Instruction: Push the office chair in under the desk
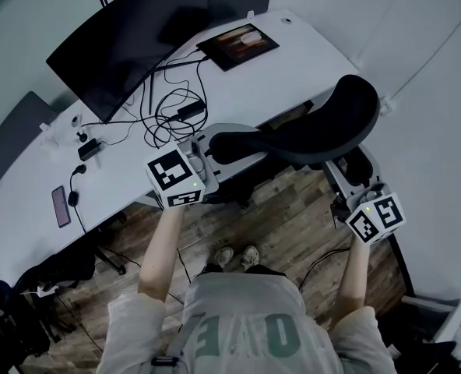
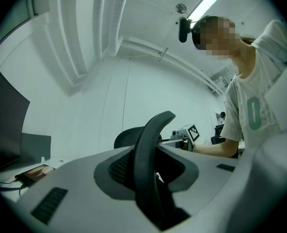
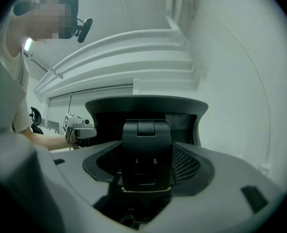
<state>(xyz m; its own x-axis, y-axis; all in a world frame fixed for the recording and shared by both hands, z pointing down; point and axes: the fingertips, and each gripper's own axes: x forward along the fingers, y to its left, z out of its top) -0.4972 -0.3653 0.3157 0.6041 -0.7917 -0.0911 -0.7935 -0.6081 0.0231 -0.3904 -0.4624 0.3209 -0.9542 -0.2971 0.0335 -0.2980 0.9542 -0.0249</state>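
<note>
The office chair's black backrest (image 1: 324, 123) stands at the front edge of the white desk (image 1: 293, 61), partly under it. My left gripper (image 1: 229, 148) is shut on the left end of the backrest. In the left gripper view the curved black backrest edge (image 2: 146, 164) stands upright between the grey jaws of the left gripper (image 2: 151, 178). My right gripper (image 1: 353, 174) is at the chair's right side. In the right gripper view a black bracket of the chair (image 3: 146, 152) fills the gap between the jaws of the right gripper (image 3: 146, 164), with the mesh backrest (image 3: 182, 125) behind it.
On the desk lie a dark monitor (image 1: 129, 45), a tablet (image 1: 238, 45), tangled cables (image 1: 168, 115) and a phone (image 1: 60, 206). The person's feet (image 1: 237, 255) stand on the wooden floor (image 1: 285, 232). Another black chair (image 1: 12, 318) is at the lower left. A wall (image 1: 441, 170) runs close on the right.
</note>
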